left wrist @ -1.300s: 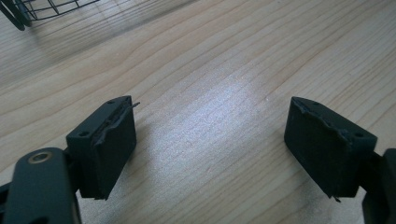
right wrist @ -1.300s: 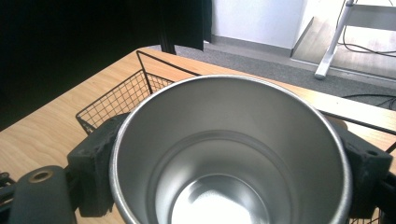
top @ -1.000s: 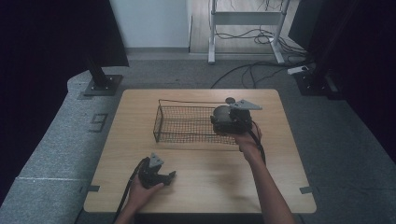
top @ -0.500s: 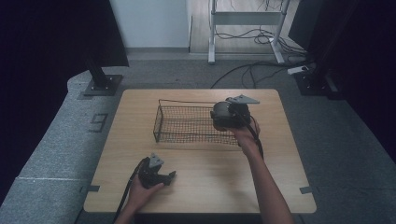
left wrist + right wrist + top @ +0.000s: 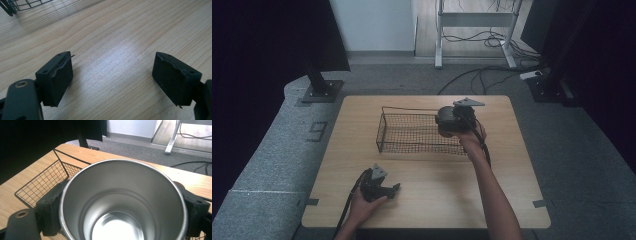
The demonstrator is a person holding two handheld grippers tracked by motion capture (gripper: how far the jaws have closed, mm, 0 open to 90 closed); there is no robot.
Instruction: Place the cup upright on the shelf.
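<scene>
A light wooden table (image 5: 512,200) fills the middle of the high view, and toward its upper centre sits a long black wire-mesh basket (image 5: 412,132), rectangular and open-topped. Through the mesh I see just the tabletop; the basket's right end is covered by the right gripper (image 5: 452,120) and its hand, so I cannot tell what lies there. That gripper hangs over the basket's right end, its grey three-cornered plate uppermost and its cable trailing down along the forearm. In the right gripper view its two black jaws stand wide apart, one pressed to each side of a round, shiny stainless-steel cup (image 5: 122,202), which they clasp just under the rim. The cup is upright, mouth toward the camera, and I can see right down to its bright bare bottom, with nothing inside it. Behind the cup, in the upper left of that view, the basket's mesh wall (image 5: 42,183) slopes away over the wood. The left gripper (image 5: 379,185) rests in the person's left hand (image 5: 362,205) at the lower left of the high view, low on the table and well apart from the basket. In the left gripper view its jaws gape wide with just wood grain between them, gripping nothing, and a corner of the basket (image 5: 22,5) peeks in at the upper left.
</scene>
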